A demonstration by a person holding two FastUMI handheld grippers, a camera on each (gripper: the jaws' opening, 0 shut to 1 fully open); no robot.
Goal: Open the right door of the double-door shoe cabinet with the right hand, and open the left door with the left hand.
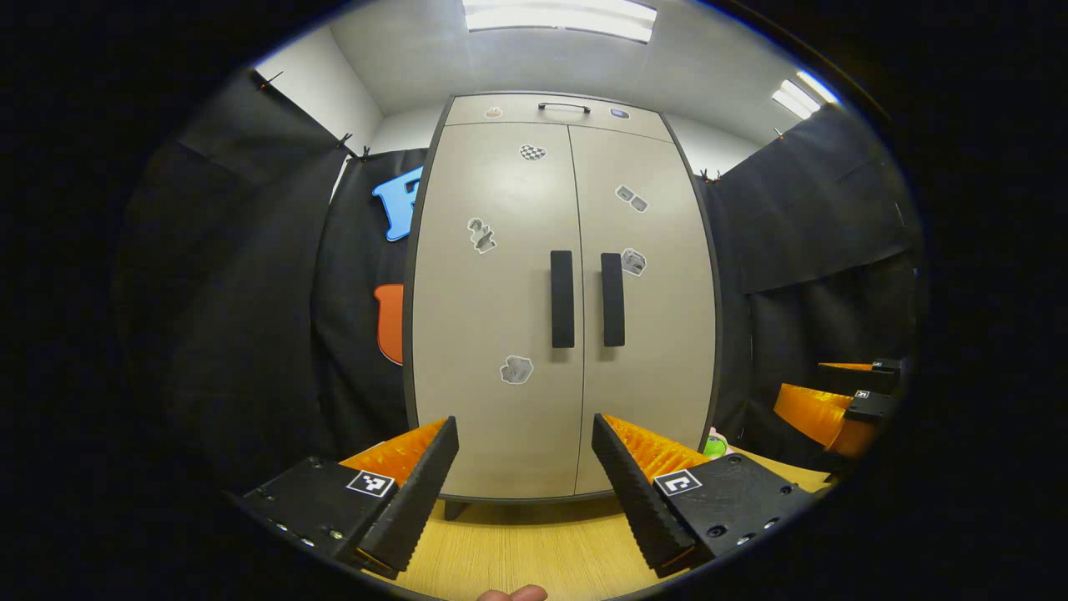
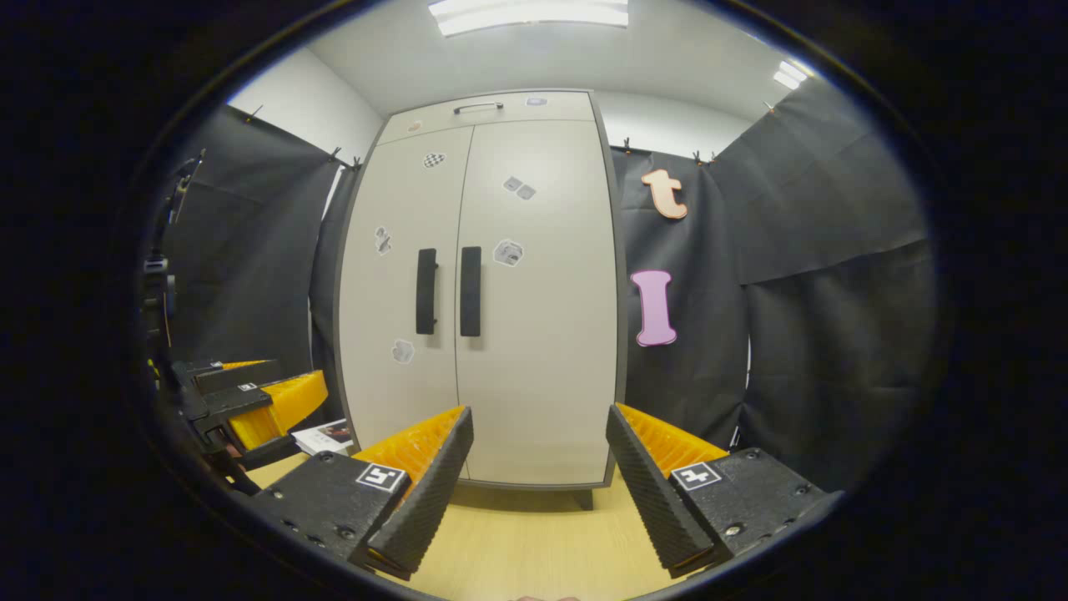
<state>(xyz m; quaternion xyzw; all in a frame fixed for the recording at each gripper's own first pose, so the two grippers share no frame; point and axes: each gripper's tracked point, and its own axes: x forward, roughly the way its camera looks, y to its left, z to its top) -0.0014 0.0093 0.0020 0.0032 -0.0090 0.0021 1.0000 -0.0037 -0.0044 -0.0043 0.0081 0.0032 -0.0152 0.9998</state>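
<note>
I held both grippers back from the shoe cabinet (image 1: 563,292), which stood upright on the far part of the wooden floor (image 1: 517,551) with its two doors shut and flush. In the left gripper view my left gripper (image 1: 526,488) had its fingers spread wide with nothing between them, well short of the cabinet and pointing roughly at the seam between the doors. The left door (image 1: 492,317) carried its black vertical handle (image 1: 561,298) just left of the seam, and the right door (image 1: 651,334) carried its own black handle (image 1: 612,299) just right of it; neither was touched. Small grey stickers (image 1: 516,369) dotted both fronts, and a slim dark handle (image 1: 564,107) sat on the top panel above the doors. In the right gripper view my right gripper (image 2: 540,484) was likewise parted wide and empty, standing off to the right of the cabinet, so that the doors appeared left of centre. From there I saw my left gripper again at the far left, near the cabinet's lower left corner. Black cloth (image 2: 793,275) hung on both sides of the cabinet.
</note>
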